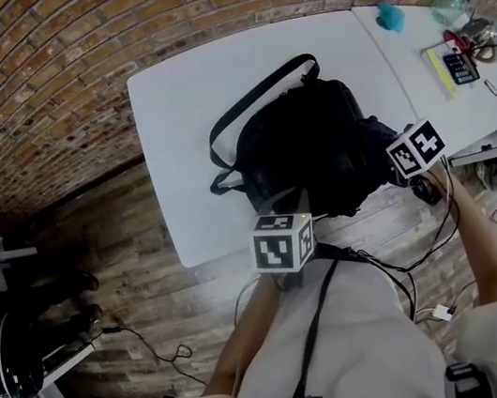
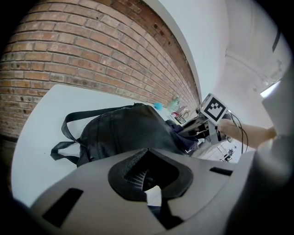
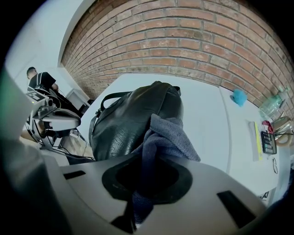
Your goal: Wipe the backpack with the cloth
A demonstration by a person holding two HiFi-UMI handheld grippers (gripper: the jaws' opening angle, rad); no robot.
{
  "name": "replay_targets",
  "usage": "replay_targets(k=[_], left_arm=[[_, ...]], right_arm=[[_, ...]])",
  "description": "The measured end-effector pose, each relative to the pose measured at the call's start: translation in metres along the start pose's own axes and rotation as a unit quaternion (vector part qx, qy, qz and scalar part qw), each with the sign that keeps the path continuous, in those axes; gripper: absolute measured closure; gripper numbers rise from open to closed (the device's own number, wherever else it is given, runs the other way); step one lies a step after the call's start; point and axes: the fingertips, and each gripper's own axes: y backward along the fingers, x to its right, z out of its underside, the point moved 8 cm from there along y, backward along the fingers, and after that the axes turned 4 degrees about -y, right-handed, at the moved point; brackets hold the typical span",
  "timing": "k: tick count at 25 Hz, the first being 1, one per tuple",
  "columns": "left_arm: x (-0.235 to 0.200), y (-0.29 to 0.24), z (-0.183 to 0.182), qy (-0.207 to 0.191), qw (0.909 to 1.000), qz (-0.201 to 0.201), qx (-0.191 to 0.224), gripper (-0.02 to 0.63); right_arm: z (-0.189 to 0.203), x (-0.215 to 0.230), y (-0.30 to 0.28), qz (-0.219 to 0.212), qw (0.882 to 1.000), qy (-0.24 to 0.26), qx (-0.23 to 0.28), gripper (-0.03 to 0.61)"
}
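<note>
A black leather-look backpack lies on the white table, its straps spread to the left. My right gripper is at the bag's right near side, shut on a dark blue-grey cloth. In the right gripper view the cloth bunches out of that gripper and rests against the backpack. My left gripper is at the bag's near edge. In the left gripper view this gripper has its jaws closed together, just short of the backpack; only a small white scrap shows in the seam.
A second white table adjoins on the right, bearing a teal object, a plastic bottle and a phone-like device. Cables hang near my right arm. A person in black stands far left.
</note>
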Motion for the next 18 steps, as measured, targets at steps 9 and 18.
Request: replay_targets(k=[9,18], left_arm=[[0.001,-0.003,-0.002,-0.002,1.0,0.002,-0.003,0.611],[0.0,-0.007,-0.006,-0.005,1.0,0.002,-0.003,0.611]], right_arm=[[0.014,-0.005,0.003,-0.013,1.0,0.0,-0.01,0.54],[0.026,-0.01,0.005,-0.037,0.999,0.002,-0.034,0.54]])
